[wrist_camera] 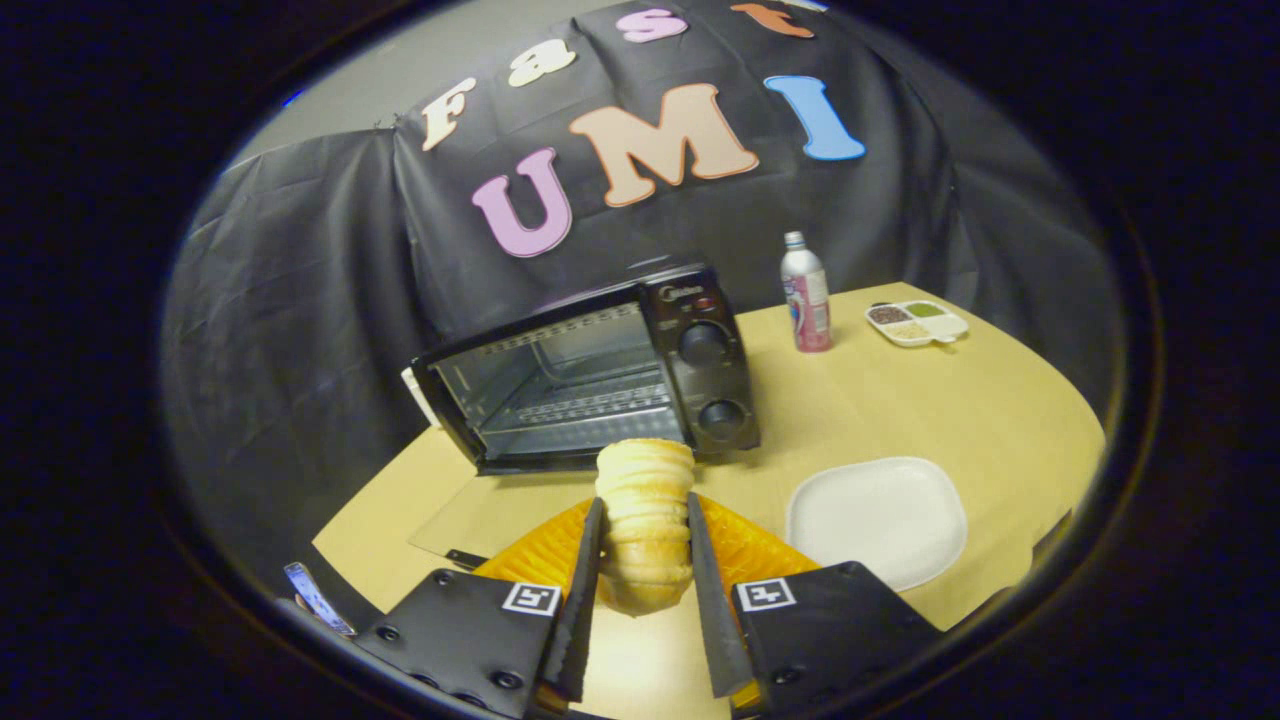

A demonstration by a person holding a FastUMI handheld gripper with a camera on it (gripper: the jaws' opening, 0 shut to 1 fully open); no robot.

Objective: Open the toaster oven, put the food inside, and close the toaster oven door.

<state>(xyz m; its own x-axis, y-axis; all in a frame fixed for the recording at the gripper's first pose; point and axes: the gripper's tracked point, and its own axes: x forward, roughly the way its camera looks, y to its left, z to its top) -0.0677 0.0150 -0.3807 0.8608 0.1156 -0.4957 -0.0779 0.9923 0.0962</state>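
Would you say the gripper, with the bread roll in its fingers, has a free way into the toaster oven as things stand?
Probably yes. The gripper is shut on the bread roll, and the toaster oven stands just beyond with its glass door folded down flat, the rack bare and nothing between.

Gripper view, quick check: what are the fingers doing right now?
Gripper: shut on the ridged, golden-brown bread roll, both fingers pressing its sides, held in front of the open black toaster oven.

We note a tan table (900, 400) bearing toaster oven (600, 370), bottle (806, 293), compartment tray (917, 322), white plate (877, 517), orange mat (740, 545).
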